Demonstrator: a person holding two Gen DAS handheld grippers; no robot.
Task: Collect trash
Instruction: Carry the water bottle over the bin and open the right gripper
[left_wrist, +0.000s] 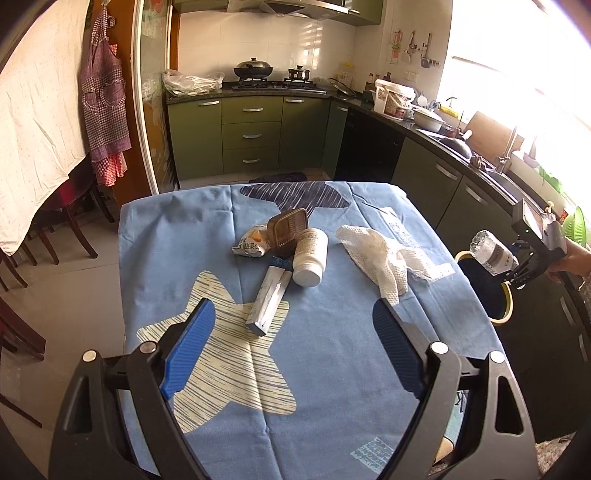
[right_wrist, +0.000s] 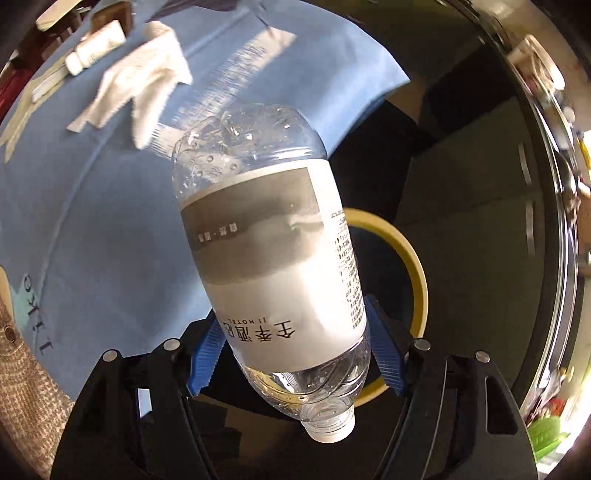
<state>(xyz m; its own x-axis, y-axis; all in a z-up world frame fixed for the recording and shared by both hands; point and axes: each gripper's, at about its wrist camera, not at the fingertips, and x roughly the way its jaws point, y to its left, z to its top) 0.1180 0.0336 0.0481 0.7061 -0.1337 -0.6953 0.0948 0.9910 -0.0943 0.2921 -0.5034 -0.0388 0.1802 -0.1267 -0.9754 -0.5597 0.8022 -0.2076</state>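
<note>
My right gripper (right_wrist: 295, 354) is shut on a clear plastic water bottle (right_wrist: 273, 254) with a grey and white label, held cap toward the camera above a yellow-rimmed trash bin (right_wrist: 413, 266) beside the table. The bottle (left_wrist: 493, 253) and bin (left_wrist: 508, 306) also show at the right of the left wrist view. My left gripper (left_wrist: 291, 317) is open and empty over the blue tablecloth (left_wrist: 332, 350). On the cloth lie a white pill bottle (left_wrist: 310, 256), a silver tube box (left_wrist: 269, 299), a brown plastic tray (left_wrist: 288, 230), a snack wrapper (left_wrist: 251, 243) and crumpled white paper towel (left_wrist: 384, 254).
Green kitchen cabinets (left_wrist: 251, 134) and a stove with pots (left_wrist: 255, 70) stand behind the table. A counter with a sink (left_wrist: 480, 162) runs along the right. Dark wooden chairs (left_wrist: 66, 221) stand at the left. The paper towel (right_wrist: 144, 81) and pill bottle (right_wrist: 96, 46) show in the right wrist view.
</note>
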